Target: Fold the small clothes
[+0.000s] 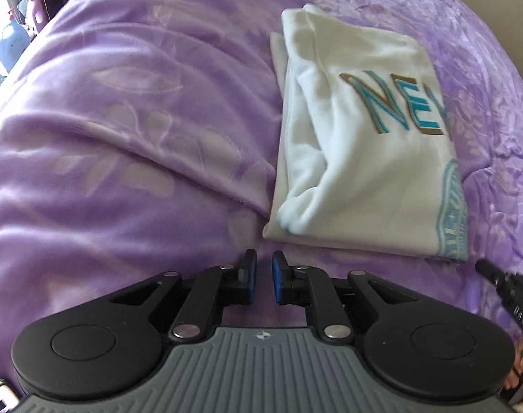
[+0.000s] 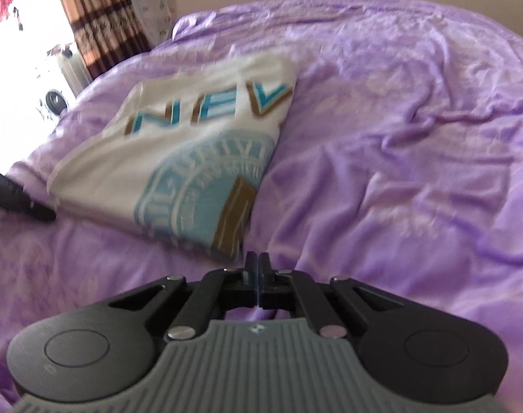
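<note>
A: Where is the shirt (image 1: 361, 144)?

B: On the purple blanket (image 1: 130, 110), lying flat as a folded white packet — the blue and gold letters face up, and part of a round blue print shows at its near end. From the right-hand camera it sits ahead and to the left; from the left-hand camera, ahead and to the right.

A: And the tongs?

B: The left gripper (image 1: 264, 277) has a narrow gap between its blue pads, nothing in it, and it hangs just short of the packet's near corner. The right gripper (image 2: 258, 275) is pressed fully together, empty too, its tip just beside the near edge by the gold print.

A: So which step is this?

B: I'd judge the folding is mostly done and neither tool holds cloth — this looks like a pause between folds, or the finish. The left side of the packet shows loose layers bunched up.

A: What would the next move need?

B: If another fold is wanted, both tools must widen first, then each take a near corner — through all layers — and carry it over evenly.
</note>
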`<state>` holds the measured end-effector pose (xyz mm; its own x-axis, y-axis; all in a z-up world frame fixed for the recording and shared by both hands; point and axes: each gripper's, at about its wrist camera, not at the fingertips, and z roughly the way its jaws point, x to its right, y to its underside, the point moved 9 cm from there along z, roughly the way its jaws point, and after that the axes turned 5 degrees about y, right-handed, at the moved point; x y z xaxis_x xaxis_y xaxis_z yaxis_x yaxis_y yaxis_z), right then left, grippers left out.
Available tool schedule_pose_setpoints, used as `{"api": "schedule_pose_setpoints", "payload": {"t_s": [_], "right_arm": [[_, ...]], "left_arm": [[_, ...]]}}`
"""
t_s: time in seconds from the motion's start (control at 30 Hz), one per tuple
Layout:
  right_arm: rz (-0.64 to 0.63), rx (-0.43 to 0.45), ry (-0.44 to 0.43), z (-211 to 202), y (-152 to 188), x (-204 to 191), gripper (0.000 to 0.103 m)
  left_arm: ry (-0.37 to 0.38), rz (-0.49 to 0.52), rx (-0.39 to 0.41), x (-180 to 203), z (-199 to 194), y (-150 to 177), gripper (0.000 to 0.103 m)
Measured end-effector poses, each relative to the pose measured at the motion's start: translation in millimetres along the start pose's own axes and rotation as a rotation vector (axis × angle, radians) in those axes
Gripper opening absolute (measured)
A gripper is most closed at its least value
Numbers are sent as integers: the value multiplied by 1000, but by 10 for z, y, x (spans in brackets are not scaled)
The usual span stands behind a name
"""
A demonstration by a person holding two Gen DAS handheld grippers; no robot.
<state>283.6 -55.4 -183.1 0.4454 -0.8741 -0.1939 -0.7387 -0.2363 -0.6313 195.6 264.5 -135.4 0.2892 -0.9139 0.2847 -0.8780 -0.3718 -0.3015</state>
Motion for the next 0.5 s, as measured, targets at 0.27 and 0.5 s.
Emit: {"api": "schedule_pose_setpoints", "payload": {"t_s": [0.27,0.5], "right_arm": [[5,76,-88,-7,-448,-212,4],[-47,25,-93,416,-450,-433,21]], "left_arm": [[28,200,190,536,-304,-359,16],[-6,166,163,526,232,-596,16]]}}
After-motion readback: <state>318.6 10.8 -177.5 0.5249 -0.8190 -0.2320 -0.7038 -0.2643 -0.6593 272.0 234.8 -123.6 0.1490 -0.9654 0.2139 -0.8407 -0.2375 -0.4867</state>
